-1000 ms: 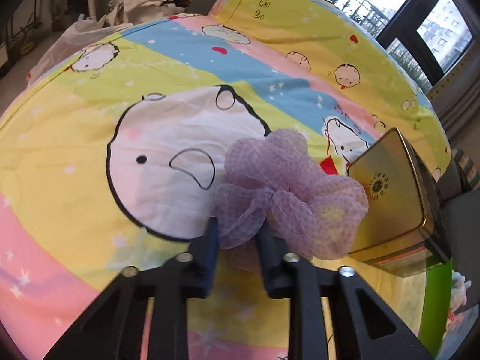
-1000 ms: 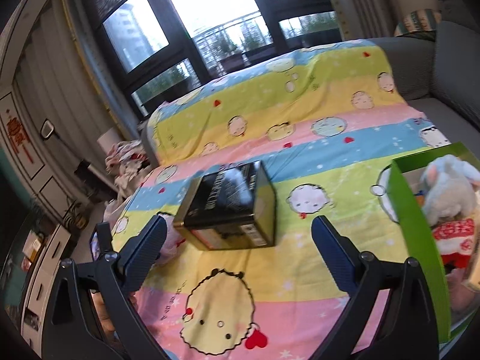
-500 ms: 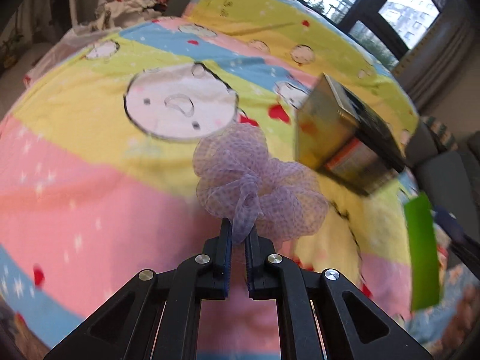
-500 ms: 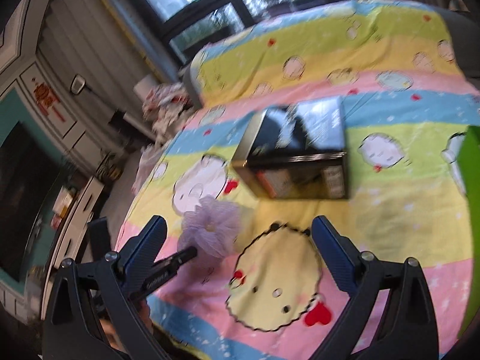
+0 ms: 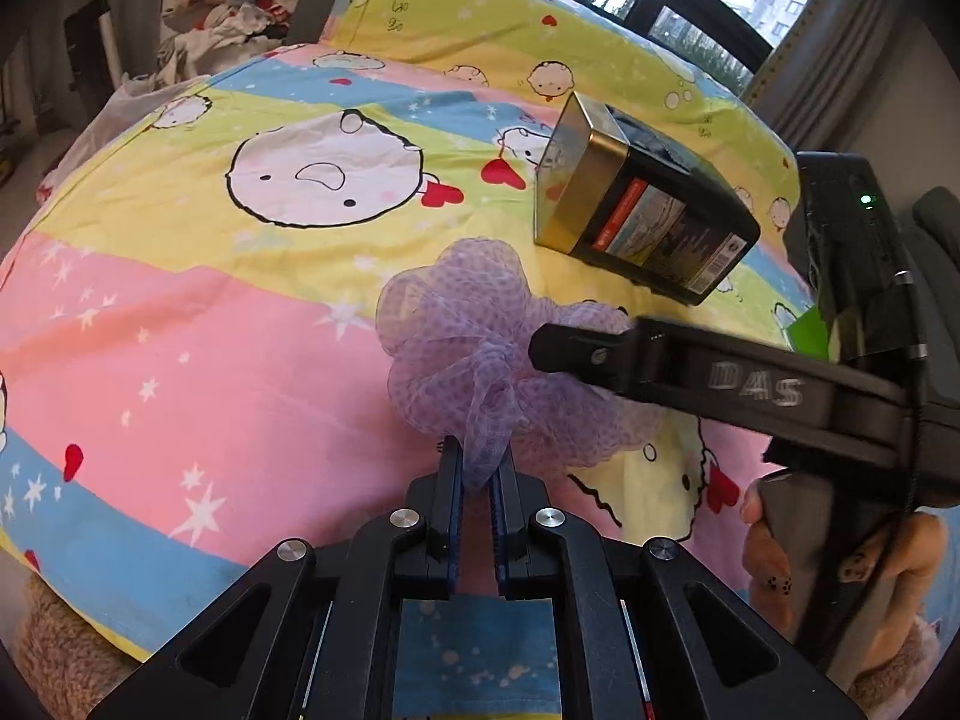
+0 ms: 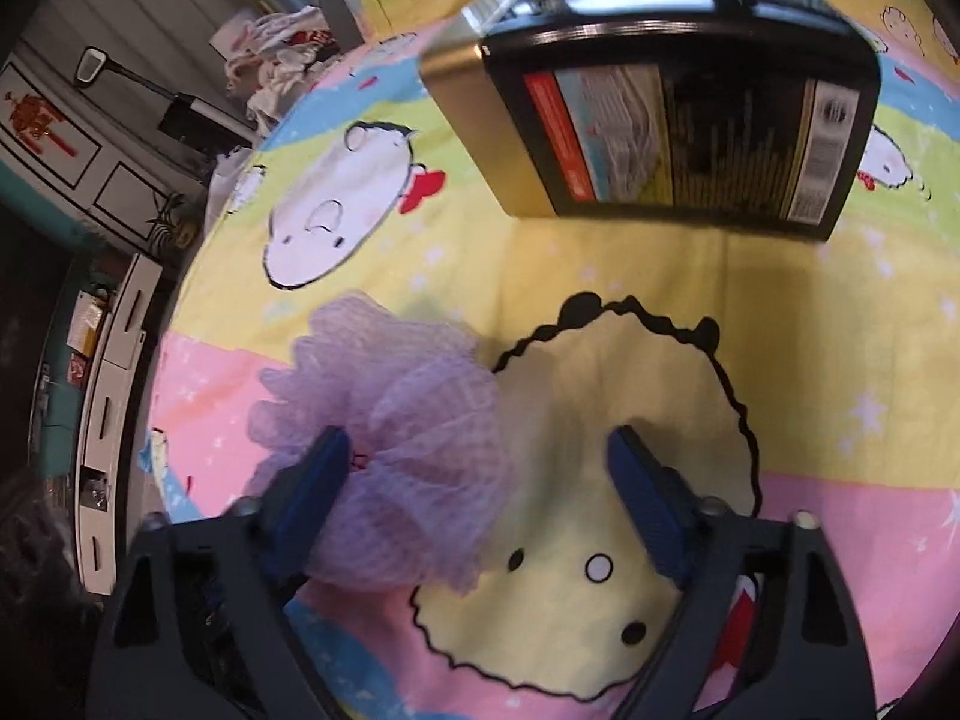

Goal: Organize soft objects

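A lilac mesh bath pouf (image 5: 474,354) hangs just above the cartoon-print bedsheet, pinched by a fold of its netting in my left gripper (image 5: 477,486), which is shut on it. From the right, my right gripper (image 6: 480,468) reaches over the pouf (image 6: 396,432); its jaws are closing and stand wide around the pouf's right half. The left blue pad (image 6: 312,480) lies against the netting and the right pad (image 6: 642,498) is clear of it. In the left wrist view one right-gripper finger (image 5: 600,354) crosses the pouf, held by a hand (image 5: 774,546).
A black and gold tin box (image 5: 642,210) lies on the striped sheet (image 5: 180,324) beyond the pouf, also close ahead in the right wrist view as the tin box (image 6: 672,114). A green bin edge (image 5: 807,330) shows at the right. Crumpled clothes (image 5: 234,12) lie past the bed's far corner.
My left gripper closed on the pouf and carried it off the sheet toward the tin. The right gripper swung down over the pouf and its jaws narrowed.
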Action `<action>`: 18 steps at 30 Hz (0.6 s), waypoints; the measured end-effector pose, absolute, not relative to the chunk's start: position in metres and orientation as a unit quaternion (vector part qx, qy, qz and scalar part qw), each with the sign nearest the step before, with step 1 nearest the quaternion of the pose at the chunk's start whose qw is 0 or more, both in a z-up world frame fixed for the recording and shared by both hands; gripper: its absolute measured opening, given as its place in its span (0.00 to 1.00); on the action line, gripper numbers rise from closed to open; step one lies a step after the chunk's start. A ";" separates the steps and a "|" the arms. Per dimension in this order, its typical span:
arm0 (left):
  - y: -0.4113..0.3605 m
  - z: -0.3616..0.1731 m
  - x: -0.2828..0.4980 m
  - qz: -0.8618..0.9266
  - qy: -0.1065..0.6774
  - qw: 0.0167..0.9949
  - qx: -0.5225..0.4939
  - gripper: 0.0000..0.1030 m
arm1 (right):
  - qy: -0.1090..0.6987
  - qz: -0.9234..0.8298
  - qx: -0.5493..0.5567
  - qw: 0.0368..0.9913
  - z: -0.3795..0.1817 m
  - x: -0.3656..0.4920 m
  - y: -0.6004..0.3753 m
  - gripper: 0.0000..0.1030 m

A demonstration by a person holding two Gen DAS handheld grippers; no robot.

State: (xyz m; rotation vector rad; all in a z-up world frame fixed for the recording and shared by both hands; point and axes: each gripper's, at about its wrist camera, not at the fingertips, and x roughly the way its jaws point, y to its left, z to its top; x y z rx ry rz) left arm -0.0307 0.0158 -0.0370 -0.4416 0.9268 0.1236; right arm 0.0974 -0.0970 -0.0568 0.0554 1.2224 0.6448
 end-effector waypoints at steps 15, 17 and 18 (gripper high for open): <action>-0.010 -0.012 -0.026 0.064 0.412 0.893 -0.170 0.07 | 0.503 0.331 0.041 0.798 -0.018 0.094 -0.123 0.09; -0.015 -0.004 -0.024 0.061 0.403 0.899 -0.162 0.07 | 0.482 0.336 0.057 0.807 -0.002 0.092 -0.136 0.09; -0.020 0.003 -0.023 0.059 0.394 0.904 -0.156 0.07 | 0.473 0.336 0.063 0.812 0.005 0.090 -0.142 0.09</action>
